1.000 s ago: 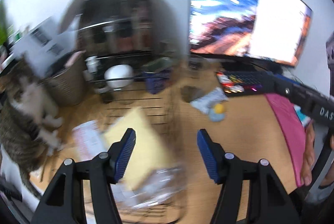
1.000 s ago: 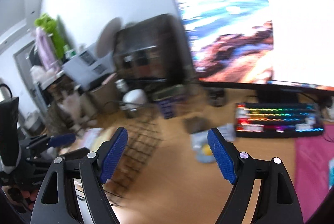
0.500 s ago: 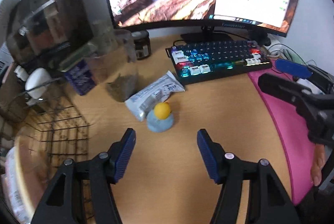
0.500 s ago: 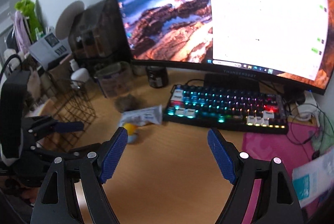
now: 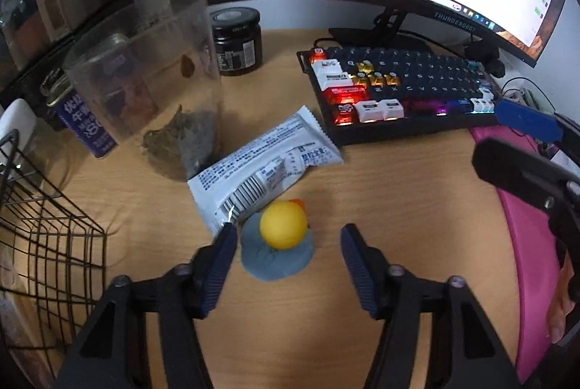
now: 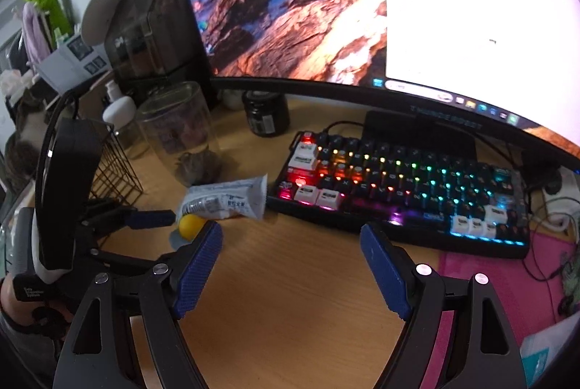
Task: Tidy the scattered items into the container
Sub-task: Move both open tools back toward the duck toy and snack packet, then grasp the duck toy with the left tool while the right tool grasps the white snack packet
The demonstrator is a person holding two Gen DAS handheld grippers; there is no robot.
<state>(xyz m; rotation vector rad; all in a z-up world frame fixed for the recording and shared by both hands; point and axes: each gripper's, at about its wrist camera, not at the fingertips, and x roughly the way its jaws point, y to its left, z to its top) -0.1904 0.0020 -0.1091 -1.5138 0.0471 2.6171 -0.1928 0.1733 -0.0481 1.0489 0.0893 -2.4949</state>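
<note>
Duck toy (image 5: pixel 282 225) and white packet (image 5: pixel 266 161) not binned yet; wire basket (image 5: pixel 50 236) waits left. Left tongs (image 5: pixel 286 256) and right tongs (image 6: pixel 290 265) both spread, empty.

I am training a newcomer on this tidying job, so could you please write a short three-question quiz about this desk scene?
1. True or false: the left claw is shut on the duck.
2. What touches the duck's far side? A) white packet B) keyboard C) black jar
3. Fill in: the wire basket stands to the duck's ____ in the left wrist view.

Key: 1 false, it is open around the duck; 2 A; 3 left.
</note>
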